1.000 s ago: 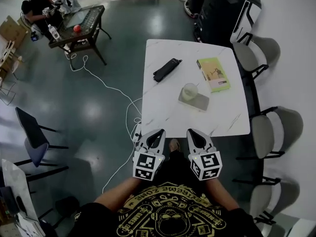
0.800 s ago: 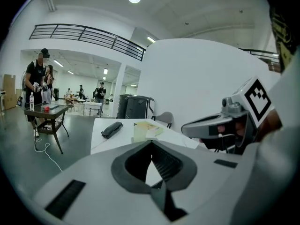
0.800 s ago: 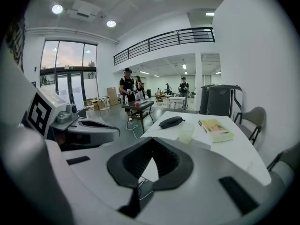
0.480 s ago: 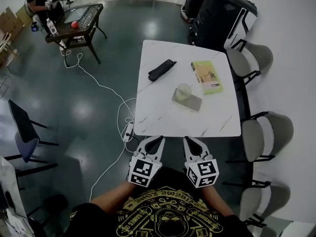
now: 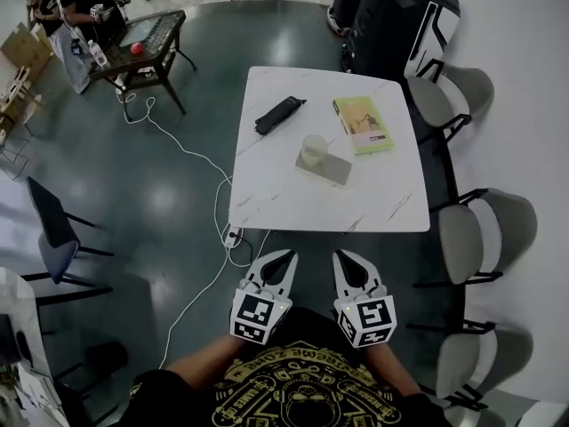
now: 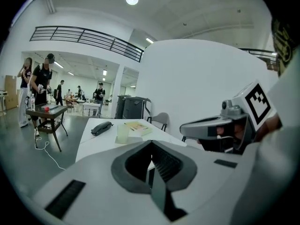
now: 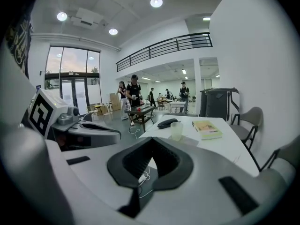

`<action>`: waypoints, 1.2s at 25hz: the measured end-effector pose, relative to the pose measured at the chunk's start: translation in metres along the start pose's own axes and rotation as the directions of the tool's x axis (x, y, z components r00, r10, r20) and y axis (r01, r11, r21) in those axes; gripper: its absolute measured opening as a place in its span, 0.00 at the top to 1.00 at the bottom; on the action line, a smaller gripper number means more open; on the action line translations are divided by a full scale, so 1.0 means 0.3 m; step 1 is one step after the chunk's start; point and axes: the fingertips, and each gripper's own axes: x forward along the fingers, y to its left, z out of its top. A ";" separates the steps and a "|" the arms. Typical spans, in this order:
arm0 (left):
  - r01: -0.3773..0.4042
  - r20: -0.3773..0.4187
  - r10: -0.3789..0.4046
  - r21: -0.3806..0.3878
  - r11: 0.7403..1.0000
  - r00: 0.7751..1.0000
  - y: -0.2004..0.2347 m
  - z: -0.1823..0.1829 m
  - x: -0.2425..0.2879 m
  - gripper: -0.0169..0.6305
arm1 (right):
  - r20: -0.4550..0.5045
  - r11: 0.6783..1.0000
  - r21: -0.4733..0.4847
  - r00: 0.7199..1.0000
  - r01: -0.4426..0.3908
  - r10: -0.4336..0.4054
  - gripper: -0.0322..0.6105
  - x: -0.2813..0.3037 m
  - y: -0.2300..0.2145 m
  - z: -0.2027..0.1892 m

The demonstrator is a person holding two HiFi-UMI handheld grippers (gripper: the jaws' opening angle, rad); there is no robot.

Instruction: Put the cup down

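A pale translucent cup (image 5: 313,149) stands upright on a grey mat (image 5: 331,167) near the middle of the white marble table (image 5: 284,198). Both grippers hang short of the table's near edge, close to the person's body. My left gripper (image 5: 287,256) and right gripper (image 5: 342,256) are shut and hold nothing. The left gripper view shows the cup (image 6: 123,133) far ahead past the shut left gripper (image 6: 151,150). It is just as distant in the right gripper view, where the cup (image 7: 176,131) stands beyond the shut right gripper (image 7: 151,159).
A black case (image 5: 279,115) and a green book (image 5: 360,124) lie on the table behind the cup. Grey chairs (image 5: 487,229) line the table's right side. A white cable (image 5: 191,154) runs over the floor at left. People stand by a small table (image 5: 147,36) far off.
The table has slid left and slightly away from the grippers, so the gap to its near edge has grown. Both grippers stay shut and empty. The cup has not moved on its mat.
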 end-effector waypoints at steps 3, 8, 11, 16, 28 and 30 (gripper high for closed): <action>-0.036 0.006 0.036 -0.001 0.999 0.999 -0.084 -0.002 -0.037 0.96 | 0.015 1.000 -0.007 1.000 -0.024 0.024 0.94 -0.084 -0.015 -0.013; -0.111 0.020 0.111 -0.009 0.994 0.994 -0.216 -0.019 -0.118 0.96 | 0.037 0.997 -0.012 0.996 -0.080 0.080 0.94 -0.206 -0.029 -0.046; -0.156 0.024 0.156 -0.003 0.988 0.987 -0.286 -0.050 -0.171 0.96 | 0.044 0.993 -0.010 0.992 -0.116 0.116 0.94 -0.260 -0.030 -0.073; -0.235 0.013 0.235 -0.026 0.972 0.972 -0.326 -0.123 -0.266 0.96 | 0.052 0.985 -0.035 0.984 -0.169 0.170 0.94 -0.331 0.024 -0.107; -0.217 0.043 0.218 -0.040 0.975 0.975 -0.361 -0.149 -0.287 0.96 | 0.024 0.985 -0.079 0.988 -0.152 0.154 0.94 -0.384 0.076 -0.183; -0.228 0.045 0.230 -0.048 0.973 0.972 -0.340 -0.143 -0.289 0.96 | 0.030 0.987 -0.077 0.989 -0.139 0.142 0.94 -0.380 0.075 -0.177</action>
